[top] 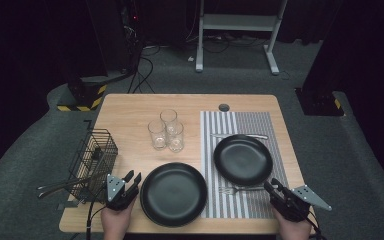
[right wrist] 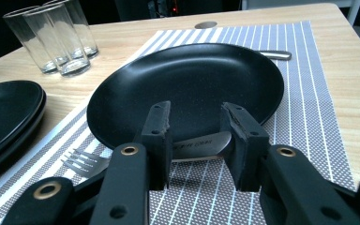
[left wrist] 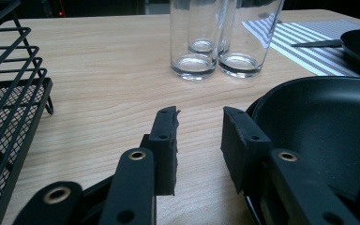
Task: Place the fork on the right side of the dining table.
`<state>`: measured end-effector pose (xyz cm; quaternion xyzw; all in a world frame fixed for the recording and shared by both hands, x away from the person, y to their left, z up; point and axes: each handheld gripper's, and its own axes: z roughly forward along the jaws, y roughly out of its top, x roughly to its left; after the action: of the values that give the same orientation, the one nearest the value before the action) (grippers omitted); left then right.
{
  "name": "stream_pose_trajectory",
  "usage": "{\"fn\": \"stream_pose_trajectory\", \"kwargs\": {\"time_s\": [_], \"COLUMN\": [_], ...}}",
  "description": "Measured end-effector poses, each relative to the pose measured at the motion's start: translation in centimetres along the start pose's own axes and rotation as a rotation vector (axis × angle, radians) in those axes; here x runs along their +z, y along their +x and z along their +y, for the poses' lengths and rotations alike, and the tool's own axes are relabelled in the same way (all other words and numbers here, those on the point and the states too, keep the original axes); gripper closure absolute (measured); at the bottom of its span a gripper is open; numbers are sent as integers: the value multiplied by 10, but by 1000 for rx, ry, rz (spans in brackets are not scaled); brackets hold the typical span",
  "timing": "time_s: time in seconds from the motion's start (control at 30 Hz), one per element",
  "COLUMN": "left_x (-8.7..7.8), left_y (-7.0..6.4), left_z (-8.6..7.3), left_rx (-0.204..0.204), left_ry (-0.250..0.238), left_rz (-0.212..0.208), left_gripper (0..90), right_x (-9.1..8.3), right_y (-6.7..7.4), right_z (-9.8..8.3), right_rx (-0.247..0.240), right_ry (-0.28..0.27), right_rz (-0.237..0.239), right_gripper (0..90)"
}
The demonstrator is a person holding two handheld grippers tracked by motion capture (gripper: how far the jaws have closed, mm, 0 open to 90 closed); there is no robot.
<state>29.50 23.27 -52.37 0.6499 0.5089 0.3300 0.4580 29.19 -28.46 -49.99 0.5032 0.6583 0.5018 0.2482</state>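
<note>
While the right gripper [right wrist: 194, 136] lies low, jaws spread astride the fork [right wrist: 136, 157] handle, the left gripper [left wrist: 199, 136] rests spread.

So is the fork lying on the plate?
No, the fork lies on the striped mat, in front of the plate.

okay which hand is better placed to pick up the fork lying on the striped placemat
The right. The right gripper already straddles the fork handle, fingers apart on either side, beside the black plate. The left gripper sits across the table, open over bare wood by the other plate.
</note>
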Motion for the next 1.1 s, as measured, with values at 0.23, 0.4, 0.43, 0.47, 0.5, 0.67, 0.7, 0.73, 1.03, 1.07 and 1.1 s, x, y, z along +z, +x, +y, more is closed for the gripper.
{"fn": "stream_pose_trajectory", "kwargs": {"time_s": [0.23, 0.4, 0.43, 0.47, 0.5, 0.67, 0.7, 0.73, 1.03, 1.07, 1.1], "left_x": [0, 0, 0, 0, 0, 0, 0, 0, 0, 0, 0], "left_y": [0, 0, 0, 0, 0, 0, 0, 0, 1, 1, 1], "left_z": [0, 0, 0, 0, 0, 0, 0, 0, 0, 0, 0], "left_rx": [-1, -2, -1, -2, -2, -2, -3, -3, 0, 0, 0], "left_ry": [-1, -1, -1, -1, -1, -1, -1, 0, 0, 0, 1], "left_rz": [-1, -2, -2, -3, -2, -2, -2, -3, -2, -3, -2], "left_gripper": [661, 663, 662, 663, 663, 663, 663, 663, 663, 663, 663], "right_x": [2, 3, 3, 3, 3, 3, 3, 3, 4, 4, 4], "right_y": [-4, -5, -5, -5, -6, -7, -7, -8, -9, -9, -9], "right_z": [-3, -4, -4, -4, -4, -5, -5, -5, -4, -4, -4], "right_rx": [13, 11, 11, 12, 12, 16, 16, 17, 19, 17, 16], "right_ry": [15, 18, 19, 19, 19, 22, 23, 24, 26, 26, 27], "right_rz": [-13, -23, -25, -27, -28, -32, -33, -35, -41, -41, -45], "right_gripper": [631, 628, 627, 626, 626, 626, 625, 625, 624, 624, 623]}}
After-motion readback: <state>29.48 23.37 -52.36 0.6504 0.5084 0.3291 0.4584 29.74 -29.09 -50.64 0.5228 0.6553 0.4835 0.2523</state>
